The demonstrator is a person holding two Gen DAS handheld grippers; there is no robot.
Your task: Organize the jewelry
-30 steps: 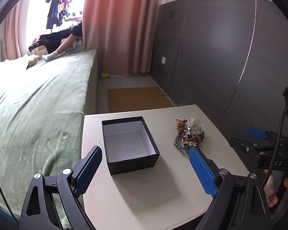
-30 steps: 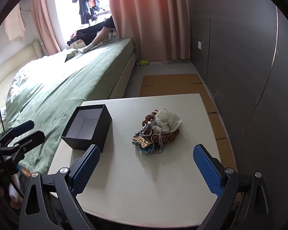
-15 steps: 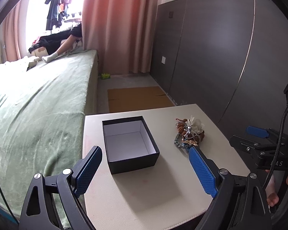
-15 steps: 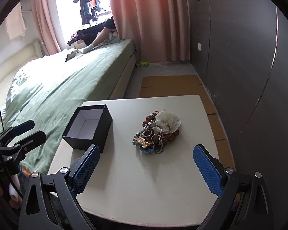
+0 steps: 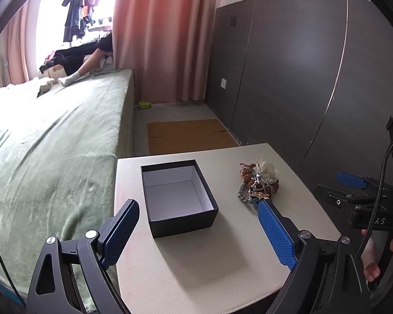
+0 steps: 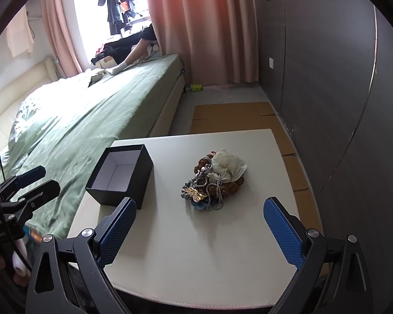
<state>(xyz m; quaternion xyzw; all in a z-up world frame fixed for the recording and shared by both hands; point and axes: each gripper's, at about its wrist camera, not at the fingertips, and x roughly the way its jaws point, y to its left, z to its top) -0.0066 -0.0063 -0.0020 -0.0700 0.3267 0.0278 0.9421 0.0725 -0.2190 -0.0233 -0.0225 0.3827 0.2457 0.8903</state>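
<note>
Both tongs, left [image 5: 198, 233] and right [image 6: 199, 229], gape apart; black box [image 5: 176, 195] holds nothing, jewelry pile [image 6: 214, 179] beside it.

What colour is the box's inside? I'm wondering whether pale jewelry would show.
White inside the black box, clearest from the left wrist.

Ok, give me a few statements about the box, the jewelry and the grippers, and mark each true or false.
1. The black box is open and holds nothing. True.
2. The jewelry pile lies inside the box. False: it lies on the white table, beside the box.
3. The right gripper is open. True.
4. The left gripper grips a necklace. False: it is open, holding nothing.
5. A white fabric flower tops the pile. True.
</note>
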